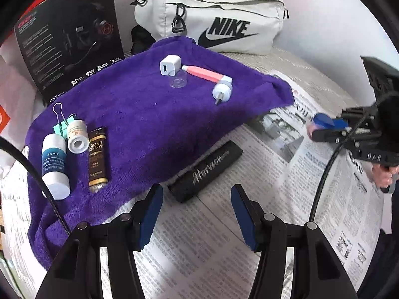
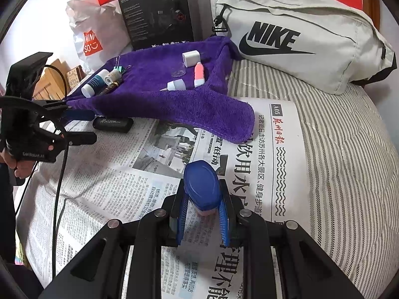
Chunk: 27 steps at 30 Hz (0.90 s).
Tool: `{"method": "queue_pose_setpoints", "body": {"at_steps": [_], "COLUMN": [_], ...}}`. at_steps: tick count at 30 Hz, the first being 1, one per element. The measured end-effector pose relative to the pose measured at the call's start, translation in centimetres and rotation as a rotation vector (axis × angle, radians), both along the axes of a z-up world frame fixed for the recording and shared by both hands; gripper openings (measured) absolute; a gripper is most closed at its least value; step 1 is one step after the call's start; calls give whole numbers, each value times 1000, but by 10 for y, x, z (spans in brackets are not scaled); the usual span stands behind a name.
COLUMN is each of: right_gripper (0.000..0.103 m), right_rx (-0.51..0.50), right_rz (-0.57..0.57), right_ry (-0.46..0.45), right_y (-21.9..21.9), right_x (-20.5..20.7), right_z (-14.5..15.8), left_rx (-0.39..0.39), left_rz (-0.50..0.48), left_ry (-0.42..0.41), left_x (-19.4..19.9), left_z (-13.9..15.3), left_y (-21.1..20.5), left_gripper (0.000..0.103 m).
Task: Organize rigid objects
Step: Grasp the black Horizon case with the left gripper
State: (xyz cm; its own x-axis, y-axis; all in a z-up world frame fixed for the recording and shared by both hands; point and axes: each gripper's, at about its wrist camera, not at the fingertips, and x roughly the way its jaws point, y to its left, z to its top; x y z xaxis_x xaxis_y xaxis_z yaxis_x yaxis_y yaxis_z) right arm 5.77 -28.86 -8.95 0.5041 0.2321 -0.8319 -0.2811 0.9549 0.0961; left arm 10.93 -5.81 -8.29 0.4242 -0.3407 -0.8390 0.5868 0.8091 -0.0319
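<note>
Blue-capped bottle seemingly inside right tool

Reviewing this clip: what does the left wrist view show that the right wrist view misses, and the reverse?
Only the left wrist view shows the left tool from behind, its blue pads apart and holding nothing.

Only the right wrist view shows the white crumpled Miniso bag, the newspaper's red masthead, and up close the right tool shut on the blue-capped pink bottle.

Both show the purple towel, the black Horizon case, the white Nike bag and the black Hecate box.
</note>
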Motion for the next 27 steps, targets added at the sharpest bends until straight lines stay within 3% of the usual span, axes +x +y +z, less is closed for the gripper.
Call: {"method": "queue_pose_setpoints", "body": {"at_steps": [6,8,9,11,14,27], "right_gripper": [23,23,22,22,22,22], "right_rx": [0,3,3,0,2,9], "right_rz": [7,8,8,5,3,3], "right_ry": [0,1,0,0,-1,4], "right_y": [3,2,1,0,-2,-3], "right_x": [1,1,1,1,-1,-2], "right_z": [-1,-1,-1,-1,0,0], "left_rx": [52,45,37,33,68,85], "left_rz": [-37,-65,-80,-119,-142,-220], "left_ry": [11,6,12,16,-2,4], "left_x": [10,7,5,-1,-7,4], "left_z": [-10,-10,-10,-8,-7,-5], "left_y": [-16,-22,-23,-27,-33,-60], "left_gripper": [54,43,32,27,27,26]}}
